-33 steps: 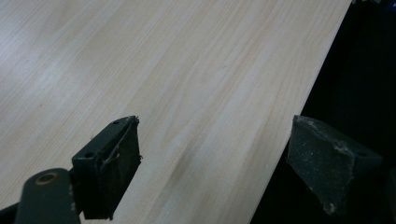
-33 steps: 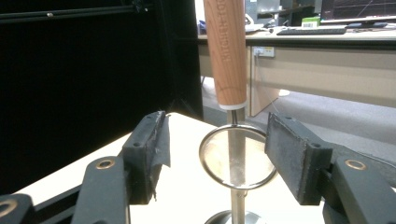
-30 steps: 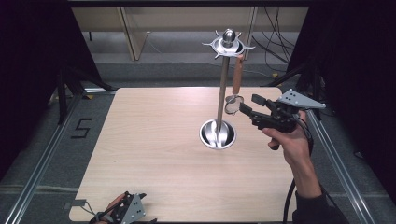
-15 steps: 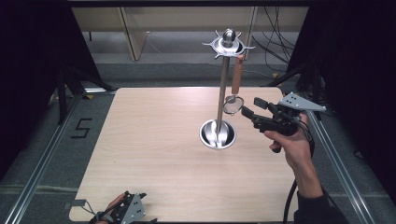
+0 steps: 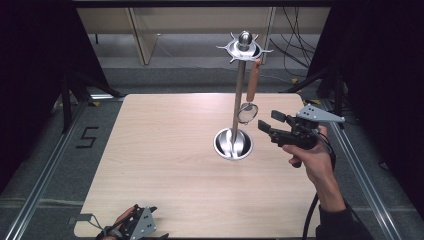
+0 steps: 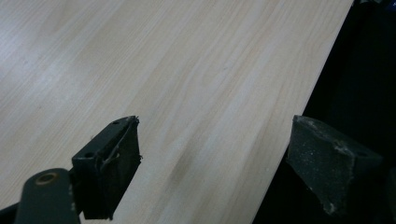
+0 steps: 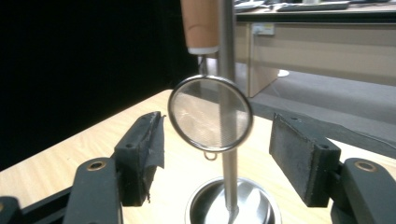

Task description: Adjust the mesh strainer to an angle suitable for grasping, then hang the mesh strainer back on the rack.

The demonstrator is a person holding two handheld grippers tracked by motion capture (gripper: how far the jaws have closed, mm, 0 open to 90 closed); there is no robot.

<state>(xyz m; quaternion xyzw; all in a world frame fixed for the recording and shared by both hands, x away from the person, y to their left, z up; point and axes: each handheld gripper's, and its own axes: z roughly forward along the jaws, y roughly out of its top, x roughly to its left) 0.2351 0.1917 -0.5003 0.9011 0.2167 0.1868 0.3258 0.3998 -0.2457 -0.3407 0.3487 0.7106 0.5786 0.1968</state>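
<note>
Strainer (image 5: 247, 113) is hanging by its wooden handle (image 5: 253, 80) from the stand (image 5: 239, 95) on the counter (image 5: 165, 150). Right gripper (image 5: 264, 121) is just opening, jaws empty, strainer beyond them. Light, thin mesh dents; take the stiff handle. Left gripper (image 6: 212, 163) is idling open.

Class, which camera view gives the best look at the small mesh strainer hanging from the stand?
The right gripper view: the strainer hangs close up, its mesh and rim sharp, between the open claw's pads. The high view shows the strainer small, beside the stand's pole. The left gripper view faces bare tabletop.
</note>
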